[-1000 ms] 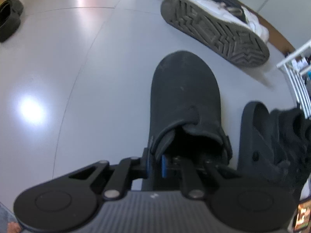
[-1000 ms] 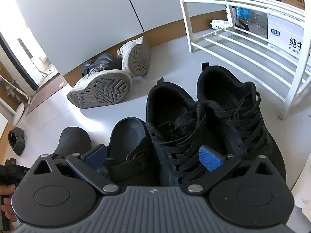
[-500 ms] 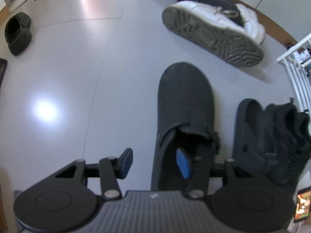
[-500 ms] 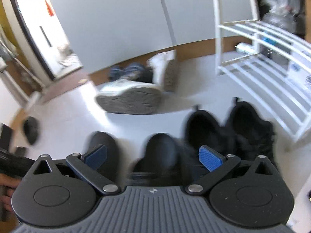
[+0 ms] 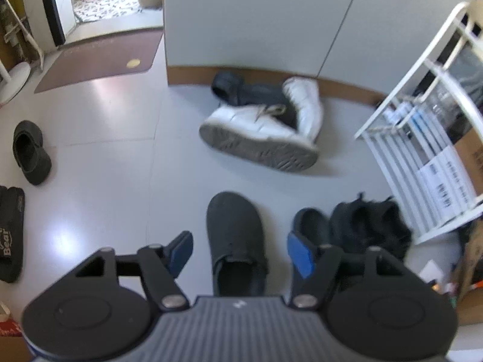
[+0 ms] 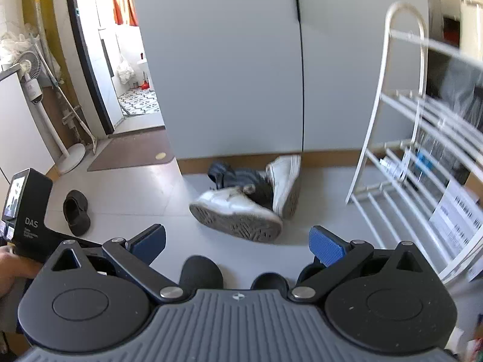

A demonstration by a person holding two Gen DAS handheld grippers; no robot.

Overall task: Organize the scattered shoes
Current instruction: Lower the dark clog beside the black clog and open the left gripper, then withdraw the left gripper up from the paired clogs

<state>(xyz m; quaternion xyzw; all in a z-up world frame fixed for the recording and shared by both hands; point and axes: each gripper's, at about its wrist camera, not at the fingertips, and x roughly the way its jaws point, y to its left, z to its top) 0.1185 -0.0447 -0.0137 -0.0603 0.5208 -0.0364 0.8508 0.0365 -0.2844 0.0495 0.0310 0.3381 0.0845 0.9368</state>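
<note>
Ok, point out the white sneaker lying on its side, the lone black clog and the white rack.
white sneaker point(image 5: 256, 126), left wrist view, upper side.
black clog point(image 5: 30, 154), left wrist view, toe cap.
white rack point(image 6: 374, 147), right wrist view, front upright.

I saw the clog point(image 5: 234, 235) left of the rack point(image 5: 422, 138), sneakers point(image 5: 369, 226) between them, boots point(image 5: 262, 132) behind it.

black clog point(image 5: 235, 235) | white sneaker point(image 5: 259, 138) | brown mat point(image 5: 99, 57)
</note>
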